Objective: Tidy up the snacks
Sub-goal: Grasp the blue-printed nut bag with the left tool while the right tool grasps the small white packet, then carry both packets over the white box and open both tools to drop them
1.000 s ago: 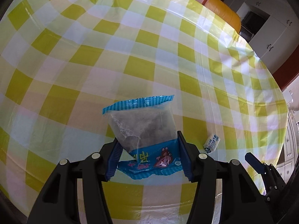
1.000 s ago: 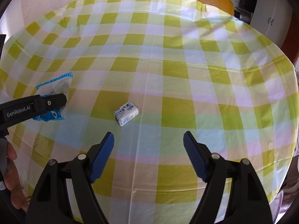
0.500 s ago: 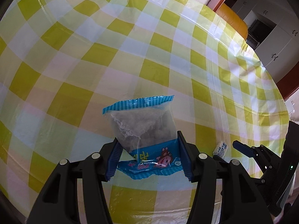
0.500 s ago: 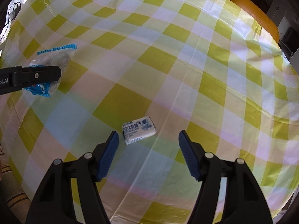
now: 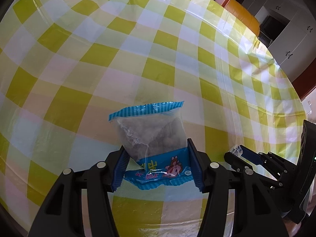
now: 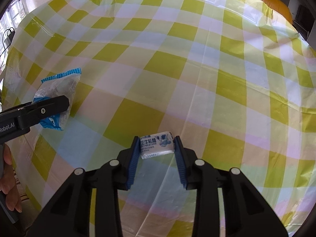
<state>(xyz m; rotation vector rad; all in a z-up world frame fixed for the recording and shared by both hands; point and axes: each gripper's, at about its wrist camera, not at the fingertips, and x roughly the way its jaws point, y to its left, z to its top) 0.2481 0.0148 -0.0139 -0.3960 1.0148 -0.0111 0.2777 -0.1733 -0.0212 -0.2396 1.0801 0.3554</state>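
The tabletop (image 6: 197, 63) fills both views, draped in a glossy cloth of yellow-green and white checks. An orange seat (image 5: 244, 17) shows beyond its far edge, with white cabinets (image 5: 292, 37) behind that.

The blue-and-clear snack bag (image 5: 152, 136) serves as the landmark. It is a crinkled packet with a striped blue seal at its far end, a see-through middle with brownish pieces inside, and a printed blue band at its near end. The left hand-held gripper (image 5: 157, 169) is clamped on that printed band, its blue ribbed pads (image 5: 120, 169) pressing in from either side. From the right wrist view the bag (image 6: 57, 92) sits at the left of the tabletop, with one black finger of the left hand-held gripper (image 6: 47, 106) across it and part of a person's hand (image 6: 7, 177) below.

To the right of the bag and well apart from it, lies a small white wrapped candy (image 6: 157, 144) with blue printing. The right hand-held gripper (image 6: 156, 144) straddles it, jaws closing, and both blue pads meet the ends of the wrapper. In the left wrist view the candy (image 5: 236, 150) only peeks out beside that hand-held gripper (image 5: 243, 156), at the right of the bag.
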